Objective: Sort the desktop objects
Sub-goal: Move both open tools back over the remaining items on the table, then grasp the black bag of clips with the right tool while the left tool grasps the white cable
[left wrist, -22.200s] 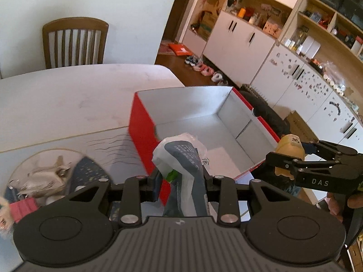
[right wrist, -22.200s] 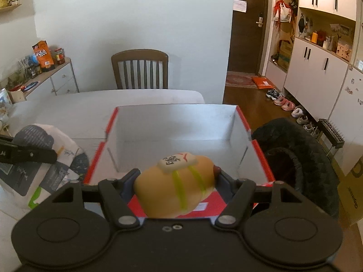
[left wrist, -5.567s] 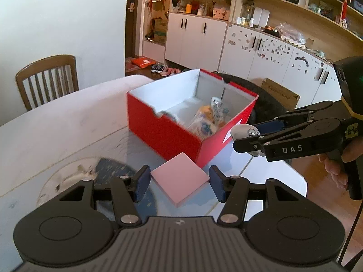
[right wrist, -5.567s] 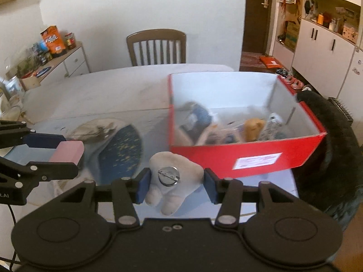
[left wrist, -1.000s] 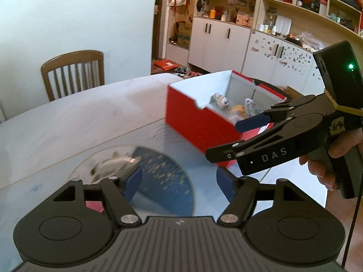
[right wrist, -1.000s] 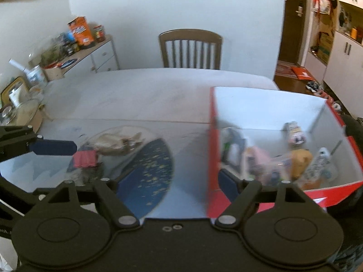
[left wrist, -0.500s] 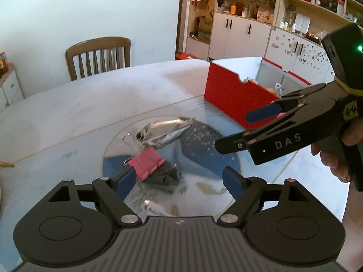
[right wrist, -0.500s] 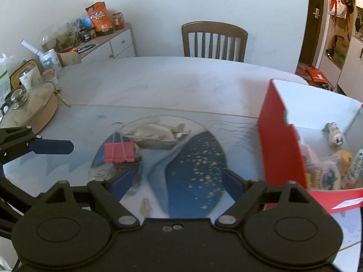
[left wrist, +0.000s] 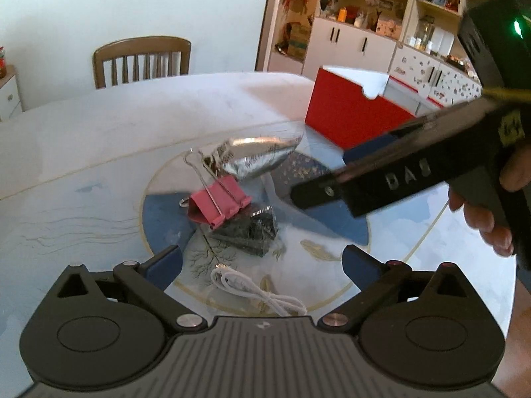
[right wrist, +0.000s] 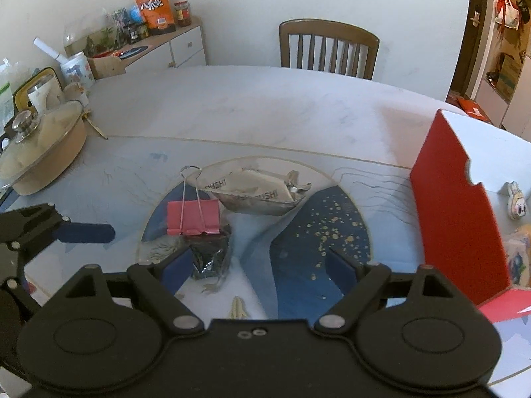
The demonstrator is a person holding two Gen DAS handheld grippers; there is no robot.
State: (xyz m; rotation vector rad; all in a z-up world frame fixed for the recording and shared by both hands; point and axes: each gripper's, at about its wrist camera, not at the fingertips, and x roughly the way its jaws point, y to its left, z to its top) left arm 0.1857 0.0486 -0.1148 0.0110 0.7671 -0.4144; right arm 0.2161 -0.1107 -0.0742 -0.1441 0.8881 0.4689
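While both grippers hang low over the round printed mat (right wrist: 318, 229), neither has anything between its fingers. Nearest to me, the left gripper (left wrist: 262, 263) is spreading its jaws wider, with only a coiled white cable (left wrist: 259, 295) lying on the mat just below the gap. The right gripper (right wrist: 262, 267) stands wide and empty; in the left wrist view it reaches across from the right, a person's hand (left wrist: 488, 212) wrapped round its handle.

Just past the fingertips sits a crumpled black wrapper (right wrist: 210, 258), close beside the right gripper's left pad. Touching its far edge is a pink binder clip (left wrist: 219, 204), its wire handles folded out toward the back. Beyond the clip, and just beside it, lies a silver foil packet (right wrist: 262, 195), creased and printed with lettering.

Off to the right stands the red box (right wrist: 458, 222), white inside, with a small figurine (right wrist: 514, 204) and other bits already in it. At the far left edge of the table (right wrist: 249, 112) is a lidded pot (right wrist: 39, 152). Farthest back, 1 wooden chair (right wrist: 328, 48) is pushed against the table by the wall.
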